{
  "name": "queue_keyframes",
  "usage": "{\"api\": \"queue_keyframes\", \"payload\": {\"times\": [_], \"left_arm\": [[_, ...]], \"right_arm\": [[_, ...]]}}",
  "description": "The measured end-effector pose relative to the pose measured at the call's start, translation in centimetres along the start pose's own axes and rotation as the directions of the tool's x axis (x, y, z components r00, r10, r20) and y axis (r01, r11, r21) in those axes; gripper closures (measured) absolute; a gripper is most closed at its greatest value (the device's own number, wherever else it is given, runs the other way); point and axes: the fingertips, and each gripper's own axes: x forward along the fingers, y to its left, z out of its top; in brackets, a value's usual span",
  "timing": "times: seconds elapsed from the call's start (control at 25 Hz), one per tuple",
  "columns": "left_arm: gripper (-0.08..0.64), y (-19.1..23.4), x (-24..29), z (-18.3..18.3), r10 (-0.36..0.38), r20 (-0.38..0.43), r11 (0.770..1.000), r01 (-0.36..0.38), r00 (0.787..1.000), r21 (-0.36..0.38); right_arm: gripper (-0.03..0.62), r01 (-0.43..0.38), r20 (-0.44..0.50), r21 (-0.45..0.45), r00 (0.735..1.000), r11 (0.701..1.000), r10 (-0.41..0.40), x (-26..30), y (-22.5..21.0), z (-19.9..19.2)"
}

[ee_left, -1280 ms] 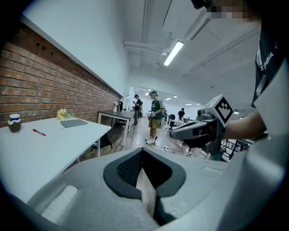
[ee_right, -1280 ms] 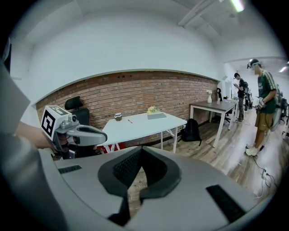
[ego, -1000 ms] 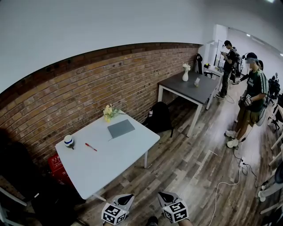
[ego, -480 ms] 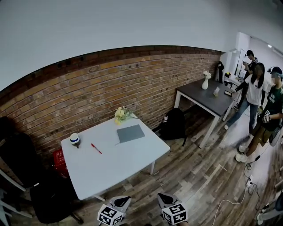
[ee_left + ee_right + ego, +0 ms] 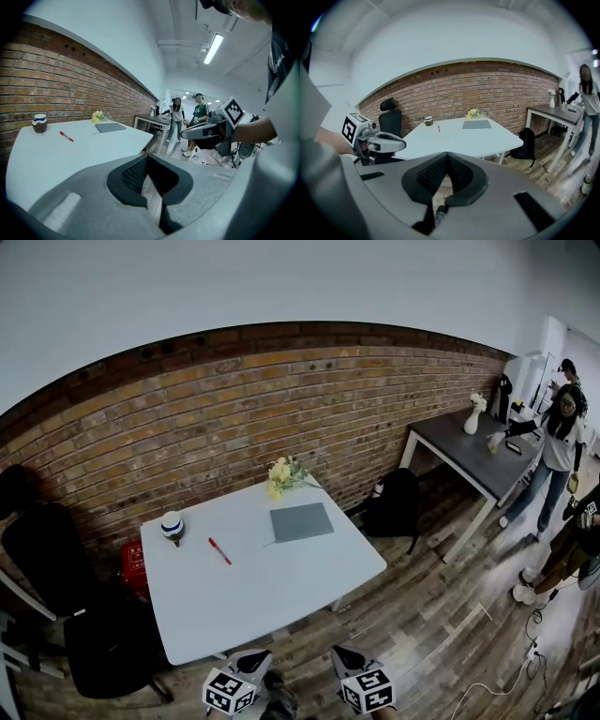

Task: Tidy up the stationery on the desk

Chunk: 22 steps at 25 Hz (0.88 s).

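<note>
White bench (image 5: pixel 272 594), roughly square top, pale legs, standing on a wood-plank floor (image 5: pixel 422 615). Four things lie on it, all toward the far side. A small white cup (image 5: pixel 172 525) with a dark band stands upright near the far left corner. A red pen (image 5: pixel 219 551) lies slantwise just right of the cup, not touching it. A grey notebook (image 5: pixel 301 521) lies flat and closed, right of centre. Yellow flowers (image 5: pixel 284 472) sit at the far edge, just behind the notebook.
</note>
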Motion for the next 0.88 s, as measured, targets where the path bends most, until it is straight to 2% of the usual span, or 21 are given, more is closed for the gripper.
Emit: {"api": "queue_keyframes", "payload": {"times": [0.4, 0.68, 0.88], "left_arm": [[0.554, 10.0, 4.9, 3.2, 0.054, 0.011, 0.998, -0.054, 0.998, -0.045], [0.554, 16.8, 5.6, 5.1, 0.090, 0.013, 0.995, -0.089, 0.996, -0.054], [0.554, 19.3, 5.6, 5.6, 0.122, 0.025, 0.989, -0.119, 0.992, -0.089]], "right_arm": [[0.583, -0.056, -0.038, -0.045, 0.998, 0.997, 0.054, 10.9, -2.9, 6.4], [0.583, -0.100, -0.048, -0.065, 0.994, 0.993, 0.097, 17.6, -2.2, 10.6], [0.583, -0.146, -0.079, -0.088, 0.987, 0.985, 0.139, 20.3, -1.3, 11.5]]}}
